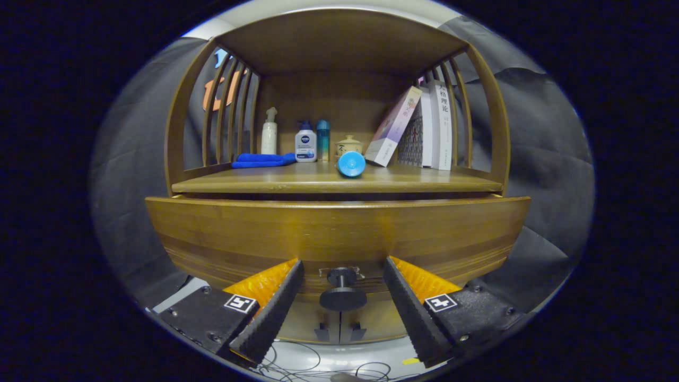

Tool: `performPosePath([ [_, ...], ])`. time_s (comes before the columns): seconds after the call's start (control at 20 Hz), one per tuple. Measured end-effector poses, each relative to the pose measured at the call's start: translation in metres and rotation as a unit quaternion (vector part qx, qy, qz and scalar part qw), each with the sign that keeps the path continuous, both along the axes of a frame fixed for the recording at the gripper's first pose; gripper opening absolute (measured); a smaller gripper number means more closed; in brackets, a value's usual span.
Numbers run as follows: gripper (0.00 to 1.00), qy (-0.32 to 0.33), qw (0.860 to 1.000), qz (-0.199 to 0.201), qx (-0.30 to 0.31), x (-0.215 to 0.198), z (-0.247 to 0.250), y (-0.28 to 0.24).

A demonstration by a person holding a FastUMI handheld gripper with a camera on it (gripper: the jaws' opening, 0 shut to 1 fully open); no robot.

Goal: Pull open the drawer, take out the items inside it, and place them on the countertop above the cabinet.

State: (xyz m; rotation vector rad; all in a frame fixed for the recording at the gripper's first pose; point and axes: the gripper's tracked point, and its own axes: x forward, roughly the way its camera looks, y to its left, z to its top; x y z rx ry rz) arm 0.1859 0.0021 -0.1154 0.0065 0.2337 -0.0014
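gripper (pixel 342 284) fingers spread around dark knob (pixel 342 291), wooden drawer (pixel 339 233)

Gripper camera faces cabinet (pixel 337 233) front, close, level with drawer.

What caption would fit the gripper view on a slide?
Open gripper straddles the drawer knob without touching it; the drawer is not yet pulled out.
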Motion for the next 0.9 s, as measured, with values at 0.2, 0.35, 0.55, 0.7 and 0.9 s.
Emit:
performPosePath([
  [0.2,1.00,0.004,1.000,0.000,-0.002,0.024,0.001,0.001],
  [0.35,1.00,0.012,1.000,0.002,0.006,0.032,0.001,0.002],
  [0.55,1.00,0.008,1.000,0.006,0.013,0.036,-0.001,0.002],
  [0.7,1.00,0.014,1.000,0.006,0.018,0.035,-0.002,0.003],
  [0.9,1.00,0.022,1.000,0.007,0.010,0.035,-0.004,0.002],
])
